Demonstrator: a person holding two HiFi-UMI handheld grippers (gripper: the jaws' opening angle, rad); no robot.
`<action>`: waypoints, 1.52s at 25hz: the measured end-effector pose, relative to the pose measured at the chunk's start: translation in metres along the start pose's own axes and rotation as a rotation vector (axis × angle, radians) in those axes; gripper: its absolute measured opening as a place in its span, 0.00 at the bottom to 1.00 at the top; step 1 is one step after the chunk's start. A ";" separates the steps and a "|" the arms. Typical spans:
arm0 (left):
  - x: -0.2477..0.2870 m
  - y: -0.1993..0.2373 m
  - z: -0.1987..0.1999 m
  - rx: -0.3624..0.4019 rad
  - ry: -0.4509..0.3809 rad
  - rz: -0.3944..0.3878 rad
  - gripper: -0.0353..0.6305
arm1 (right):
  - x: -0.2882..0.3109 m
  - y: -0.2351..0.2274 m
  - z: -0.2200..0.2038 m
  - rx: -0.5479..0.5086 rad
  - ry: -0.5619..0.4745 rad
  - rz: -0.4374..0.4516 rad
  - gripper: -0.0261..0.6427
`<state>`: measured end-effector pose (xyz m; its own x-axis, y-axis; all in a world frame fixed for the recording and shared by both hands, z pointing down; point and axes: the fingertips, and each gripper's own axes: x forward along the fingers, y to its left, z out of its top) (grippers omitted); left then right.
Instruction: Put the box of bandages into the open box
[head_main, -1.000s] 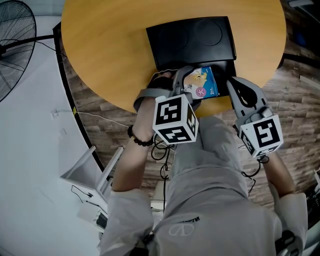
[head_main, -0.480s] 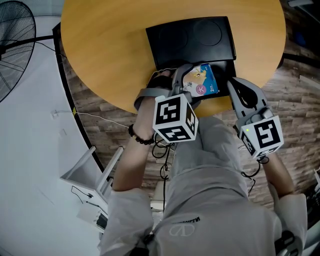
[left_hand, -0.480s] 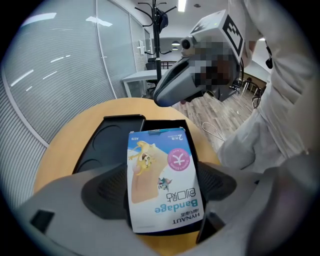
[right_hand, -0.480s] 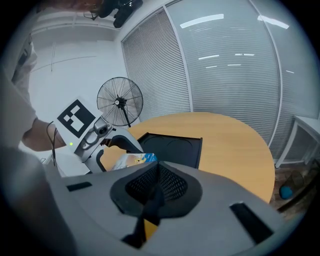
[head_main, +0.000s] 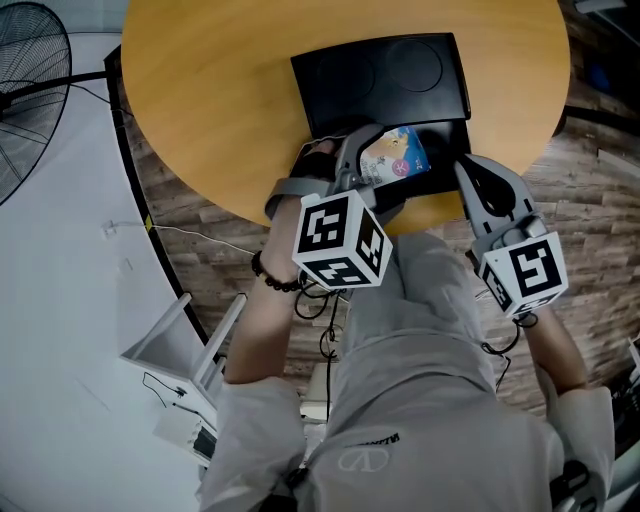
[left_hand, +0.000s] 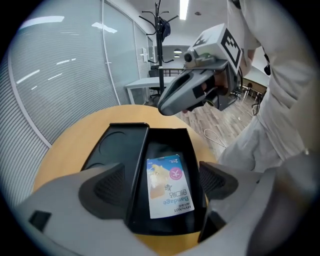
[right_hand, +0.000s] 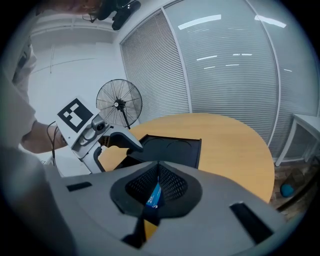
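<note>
The bandage box (head_main: 398, 158) (left_hand: 169, 186), white and blue with a cartoon print, lies flat inside the open black box's tray (head_main: 450, 135) (left_hand: 192, 150). Its lid (head_main: 380, 78) lies folded back on the round wooden table (head_main: 220, 100). My left gripper (head_main: 372, 172) (left_hand: 161, 184) hovers over the tray with its jaws opening wide. The bandage box shows between the pads (left_hand: 107, 187) but neither pad touches it. My right gripper (head_main: 470, 168) (right_hand: 158, 181) waits at the tray's right edge, jaws shut and empty. A sliver of the blue box shows beyond them.
The table's near edge runs just under both grippers, with wood-plank floor below. A standing fan (head_main: 30, 50) (right_hand: 119, 105) is off to the left. The person's lap fills the lower head view. Glass walls with blinds stand behind the table.
The left gripper's jaws have spread and it has drawn back a little toward the person. The bandage box has shifted slightly further into the tray. The right gripper has stayed put.
</note>
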<state>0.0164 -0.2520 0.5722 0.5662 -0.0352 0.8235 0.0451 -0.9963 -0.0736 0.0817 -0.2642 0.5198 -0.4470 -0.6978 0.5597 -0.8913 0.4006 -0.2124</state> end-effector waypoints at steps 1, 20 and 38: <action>-0.005 0.002 0.003 -0.014 -0.017 0.013 0.76 | -0.002 -0.002 0.001 0.002 -0.003 -0.003 0.06; -0.227 0.049 -0.001 -0.436 -0.603 0.610 0.06 | -0.108 -0.026 0.086 0.004 -0.284 -0.274 0.06; -0.376 -0.016 0.015 -0.654 -1.247 0.622 0.06 | -0.271 -0.012 0.124 -0.096 -0.515 -0.495 0.06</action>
<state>-0.1847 -0.2219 0.2550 0.6798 -0.6907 -0.2467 -0.6199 -0.7208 0.3100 0.2040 -0.1536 0.2718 0.0078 -0.9929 0.1187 -0.9986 -0.0015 0.0531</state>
